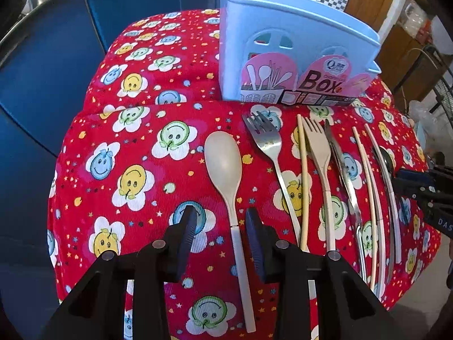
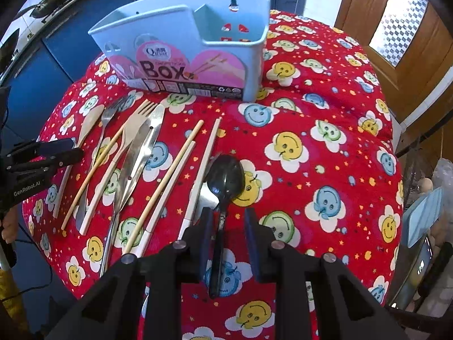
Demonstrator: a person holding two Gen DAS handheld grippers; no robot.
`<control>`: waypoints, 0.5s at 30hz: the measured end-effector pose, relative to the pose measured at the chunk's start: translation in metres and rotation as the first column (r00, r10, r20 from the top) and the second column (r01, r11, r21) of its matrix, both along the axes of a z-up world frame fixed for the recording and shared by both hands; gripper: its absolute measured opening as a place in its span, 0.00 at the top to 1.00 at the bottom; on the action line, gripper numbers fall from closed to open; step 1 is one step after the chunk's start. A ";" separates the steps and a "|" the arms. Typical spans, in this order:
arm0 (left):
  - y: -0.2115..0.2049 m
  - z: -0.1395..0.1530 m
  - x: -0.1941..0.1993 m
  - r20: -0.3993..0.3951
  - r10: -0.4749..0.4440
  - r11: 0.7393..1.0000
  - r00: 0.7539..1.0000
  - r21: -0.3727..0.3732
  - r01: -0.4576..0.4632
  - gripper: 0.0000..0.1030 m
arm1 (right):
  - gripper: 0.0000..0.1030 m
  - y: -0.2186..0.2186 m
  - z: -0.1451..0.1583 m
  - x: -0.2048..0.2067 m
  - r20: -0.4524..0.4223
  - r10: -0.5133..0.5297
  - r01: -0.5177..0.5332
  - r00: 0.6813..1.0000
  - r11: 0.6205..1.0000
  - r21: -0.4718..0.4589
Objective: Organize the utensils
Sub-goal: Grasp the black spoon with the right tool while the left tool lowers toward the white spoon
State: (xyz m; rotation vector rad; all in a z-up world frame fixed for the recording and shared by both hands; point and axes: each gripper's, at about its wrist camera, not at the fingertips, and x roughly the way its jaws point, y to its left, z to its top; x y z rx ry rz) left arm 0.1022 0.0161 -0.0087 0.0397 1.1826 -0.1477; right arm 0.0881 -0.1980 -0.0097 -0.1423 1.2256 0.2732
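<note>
We have the beige spoon [image 1: 223, 167] lying handle-first between the spread fingers of our left claw [image 1: 220, 226], and the black spoon [image 2: 225, 181] likewise inside our open right claw [image 2: 226, 223]. We judge it best to close low on each handle, lift straight, then drop them into the blue box [image 2: 181, 42] behind. The other forks, knife and chopsticks lie between, on the soft red smiley cloth [image 2: 325, 141] covering the desk; blue cabinets [image 1: 42, 85] and a wooden door [image 2: 368, 14] stand beyond.
</note>
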 end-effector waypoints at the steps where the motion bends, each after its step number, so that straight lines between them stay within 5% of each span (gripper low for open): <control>1: -0.001 0.000 0.001 -0.003 -0.004 1.000 1.000 0.007 0.004 0.64 | 0.75 0.000 0.000 0.001 -0.005 0.001 -0.001 1.000 1.000 0.003; 5: -0.004 0.000 0.005 -0.011 -0.017 1.000 1.000 0.013 0.018 0.65 | 0.75 -0.003 -0.001 0.005 -0.034 -0.006 0.007 0.999 1.000 0.027; 8: -0.006 0.002 0.005 -0.009 -0.032 0.999 0.999 0.003 0.032 0.79 | 0.76 -0.004 -0.002 0.006 -0.042 -0.008 0.010 0.999 0.999 0.042; 10: -0.008 0.002 0.004 -0.015 -0.035 0.999 0.999 -0.013 0.035 0.92 | 0.91 -0.005 -0.002 0.007 -0.030 -0.011 0.013 0.999 0.999 0.045; 15: -0.005 0.004 -0.002 0.008 -0.017 0.998 1.000 -0.055 0.017 0.95 | 0.93 -0.012 0.001 -0.001 0.017 -0.045 0.044 0.999 0.996 0.073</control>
